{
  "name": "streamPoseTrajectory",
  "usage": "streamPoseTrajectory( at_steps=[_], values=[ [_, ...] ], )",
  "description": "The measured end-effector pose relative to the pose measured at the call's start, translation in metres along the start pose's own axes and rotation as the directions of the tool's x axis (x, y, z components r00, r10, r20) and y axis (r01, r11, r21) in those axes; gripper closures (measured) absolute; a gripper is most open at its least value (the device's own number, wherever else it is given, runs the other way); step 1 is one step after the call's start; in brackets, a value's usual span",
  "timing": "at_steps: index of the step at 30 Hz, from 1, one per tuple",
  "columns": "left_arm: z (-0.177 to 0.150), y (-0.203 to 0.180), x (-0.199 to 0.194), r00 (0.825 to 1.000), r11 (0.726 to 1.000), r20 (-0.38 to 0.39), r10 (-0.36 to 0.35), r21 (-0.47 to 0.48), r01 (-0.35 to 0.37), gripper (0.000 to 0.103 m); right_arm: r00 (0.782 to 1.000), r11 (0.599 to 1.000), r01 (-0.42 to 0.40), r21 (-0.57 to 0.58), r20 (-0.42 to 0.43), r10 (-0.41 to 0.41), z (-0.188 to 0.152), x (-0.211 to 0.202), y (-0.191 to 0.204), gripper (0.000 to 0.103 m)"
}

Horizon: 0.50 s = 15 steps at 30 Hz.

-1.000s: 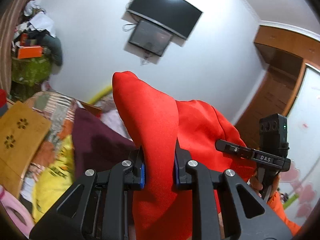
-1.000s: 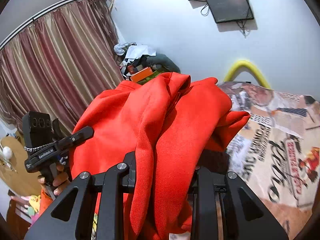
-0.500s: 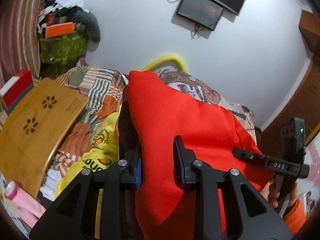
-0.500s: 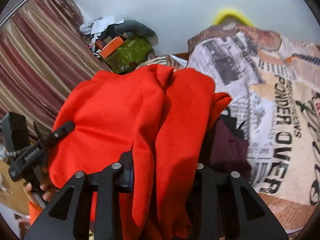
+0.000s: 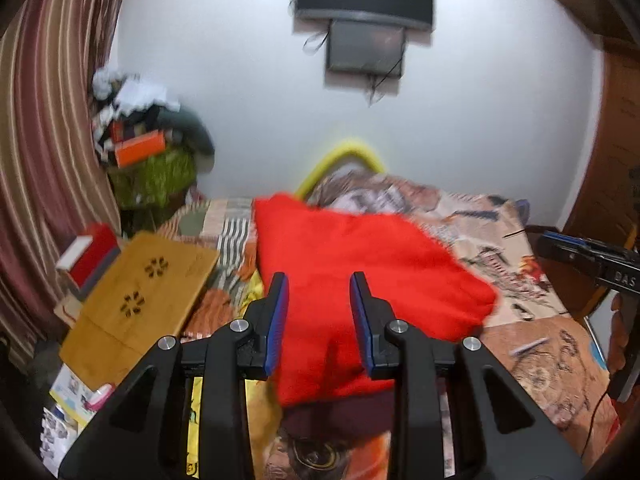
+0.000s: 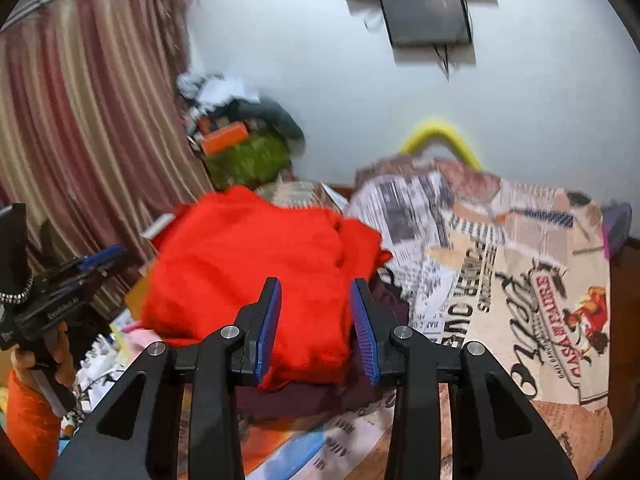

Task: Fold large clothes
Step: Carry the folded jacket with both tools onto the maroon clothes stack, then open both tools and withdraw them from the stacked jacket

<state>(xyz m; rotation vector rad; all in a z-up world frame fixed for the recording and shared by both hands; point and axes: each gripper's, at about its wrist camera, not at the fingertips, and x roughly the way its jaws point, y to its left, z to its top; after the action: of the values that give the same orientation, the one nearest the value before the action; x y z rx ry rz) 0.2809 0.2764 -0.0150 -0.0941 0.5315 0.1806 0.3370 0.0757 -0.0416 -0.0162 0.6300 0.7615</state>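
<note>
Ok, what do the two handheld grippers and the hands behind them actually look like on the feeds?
Both the left gripper and the right gripper are matte black, with triangular cutouts in their frames, silver round screws and ribbed blue pads on the fingers. Each body carries white lettering, too blurred to read. The left hand shows an orange sleeve.

Colours and patterns noted, bed scene.
Garment [image 5: 360, 256] solid bright red, on a dark maroon cloth [image 5: 340, 416]. Bedspread [image 6: 520, 280] cream with black newsprint lettering and red accents. Curtain [image 5: 36, 152] maroon with beige stripes. Lap board [image 5: 136, 300] tan wood. Gripper pads [image 5: 276, 312] blue.
</note>
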Motion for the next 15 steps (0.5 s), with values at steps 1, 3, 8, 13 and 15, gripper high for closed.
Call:
streamPoseTrajectory(
  at_steps=[1, 3, 8, 13, 15],
  values=[
    [-0.001, -0.008, -0.023, 0.999, 1.0, 0.038, -0.014, 0.009, 0.014, 0.073, 1.0, 1.0, -0.001, -0.011, 0.031, 0.001, -0.001, -0.014, 0.006, 0.07],
    [-0.002, -0.021, -0.06, 0.994, 0.999, 0.101, -0.042, 0.025, 0.039, 0.073, 0.995, 1.0, -0.006, -0.025, 0.098, 0.008, -0.006, -0.045, 0.017, 0.07],
    [-0.014, -0.051, -0.144, 0.966, 0.998, 0.255, -0.043, 0.051, 0.031, 0.073, 0.964, 0.997, -0.052, -0.053, 0.257, 0.064, -0.022, -0.12, 0.043, 0.07],
    [-0.042, -0.075, -0.208, 0.927, 0.999, 0.375, -0.023, 0.05, 0.004, 0.073, 0.921, 0.991, -0.078, -0.106, 0.373, 0.112, -0.046, -0.181, 0.071, 0.07],
    [-0.051, -0.079, -0.221, 0.92, 0.999, 0.391, -0.026, 0.04, 0.012, 0.072, 0.905, 0.991, -0.085, -0.105, 0.409, 0.121, -0.057, -0.195, 0.076, 0.07]
  ],
)
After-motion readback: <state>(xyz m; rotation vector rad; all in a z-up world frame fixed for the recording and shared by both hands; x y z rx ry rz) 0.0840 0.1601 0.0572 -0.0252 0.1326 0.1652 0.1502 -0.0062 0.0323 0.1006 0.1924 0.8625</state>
